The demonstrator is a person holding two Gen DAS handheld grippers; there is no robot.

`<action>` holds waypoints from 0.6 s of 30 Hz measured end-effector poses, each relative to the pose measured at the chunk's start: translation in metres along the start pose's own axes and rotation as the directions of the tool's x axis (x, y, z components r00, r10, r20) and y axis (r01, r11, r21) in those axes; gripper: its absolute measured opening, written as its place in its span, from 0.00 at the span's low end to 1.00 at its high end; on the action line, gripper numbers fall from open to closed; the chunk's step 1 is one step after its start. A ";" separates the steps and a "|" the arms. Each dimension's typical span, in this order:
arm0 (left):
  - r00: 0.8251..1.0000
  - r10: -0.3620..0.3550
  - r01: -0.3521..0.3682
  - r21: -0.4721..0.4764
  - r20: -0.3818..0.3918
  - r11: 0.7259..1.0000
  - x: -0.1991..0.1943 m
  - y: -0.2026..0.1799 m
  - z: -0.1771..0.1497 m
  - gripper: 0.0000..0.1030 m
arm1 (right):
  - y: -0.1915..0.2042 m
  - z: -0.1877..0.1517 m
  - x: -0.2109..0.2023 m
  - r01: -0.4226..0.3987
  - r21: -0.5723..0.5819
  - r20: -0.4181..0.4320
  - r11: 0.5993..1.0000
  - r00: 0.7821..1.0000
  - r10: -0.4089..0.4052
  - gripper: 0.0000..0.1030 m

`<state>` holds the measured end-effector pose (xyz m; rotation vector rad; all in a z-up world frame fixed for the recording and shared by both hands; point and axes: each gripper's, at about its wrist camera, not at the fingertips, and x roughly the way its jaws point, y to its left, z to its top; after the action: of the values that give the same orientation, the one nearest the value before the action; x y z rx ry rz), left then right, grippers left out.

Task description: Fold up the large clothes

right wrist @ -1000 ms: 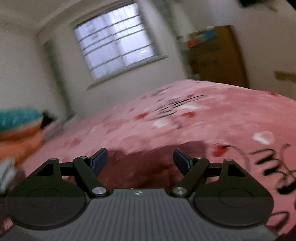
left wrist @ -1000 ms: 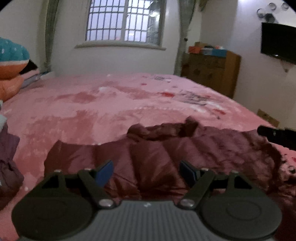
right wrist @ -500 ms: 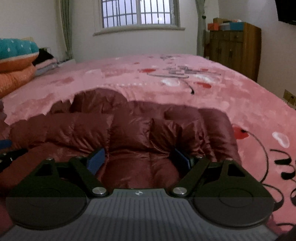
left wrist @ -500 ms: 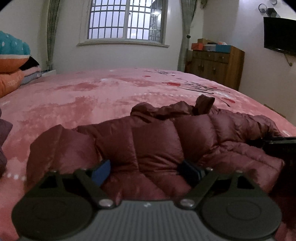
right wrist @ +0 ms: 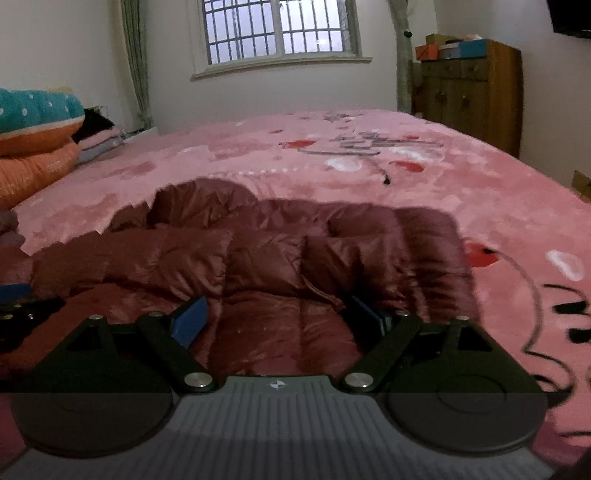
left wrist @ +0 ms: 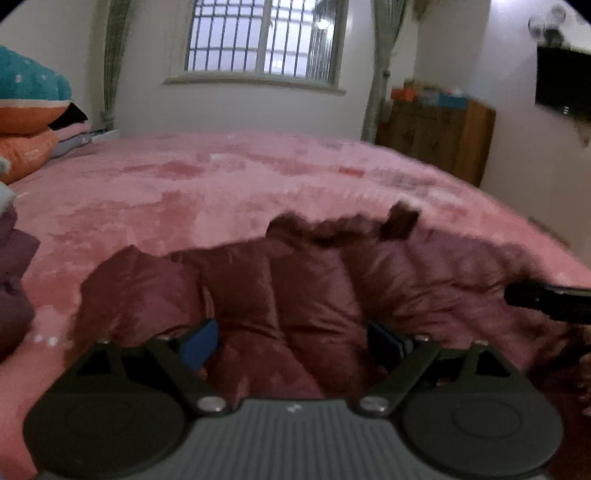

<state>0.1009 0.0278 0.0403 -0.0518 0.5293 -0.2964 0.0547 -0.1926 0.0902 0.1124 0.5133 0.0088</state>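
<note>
1. One dark maroon puffer jacket (left wrist: 306, 291) lies spread on one pink bedspread (left wrist: 229, 184), directly ahead of and below both grippers.
2. The left gripper (left wrist: 291, 341) has its jaws wide apart; they have just been opening. Quilted jacket fabric bulges up between the two blue pads (left wrist: 199, 341), but the pads do not pinch it, so nothing is held.
3. The right gripper (right wrist: 279, 319) also stands wide open, its jaws having just been opening. The jacket's padded panels lie between its two fingers, loose and not clamped.
4. In the left wrist view, the tip of the right gripper pokes in from the right of the left gripper, over the jacket's right part. In the right wrist view, part of the left gripper (right wrist: 18, 306) shows at the far left edge.
5. Beyond the left gripper, the jacket's collar (left wrist: 400, 218) sticks up at the garment's far edge.
6. Far ahead of both grippers is one barred window (right wrist: 280, 29), with one curtain (right wrist: 136, 62) to each side of it.
7. Ahead and to the right stands one wooden cabinet (right wrist: 469, 88) with boxes on top; I cannot count them surely.
8. Ahead and to the left sits a stack of cushions (right wrist: 33, 125): one teal on top and two orange below it.
9. One dark screen (left wrist: 563, 81) hangs on the wall at the upper right of the left gripper.
</note>
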 end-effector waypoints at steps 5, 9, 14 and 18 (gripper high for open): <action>0.999 -0.042 0.042 0.000 -0.002 0.999 -0.058 -0.005 -0.008 0.86 | -0.001 0.001 -0.051 -0.029 0.027 0.031 0.999 0.999 0.028 1.00; 0.996 -0.066 0.066 -0.012 -0.052 0.998 -0.090 -0.016 -0.028 0.86 | 0.018 -0.016 -0.072 -0.020 -0.027 -0.058 0.999 0.998 0.018 1.00; 0.990 -0.069 0.071 0.016 -0.123 0.997 -0.118 -0.032 -0.060 0.86 | 0.039 -0.040 -0.099 -0.006 -0.126 -0.139 0.992 0.990 -0.012 1.00; 0.979 -0.067 0.074 0.032 -0.190 0.997 -0.130 -0.038 -0.079 0.86 | 0.042 -0.064 -0.116 -0.051 -0.105 -0.232 0.993 0.972 0.025 1.00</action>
<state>-0.0555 0.0312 0.0405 -0.0043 0.7112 -0.3835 -0.0769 -0.1480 0.0958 0.0122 0.7414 0.0887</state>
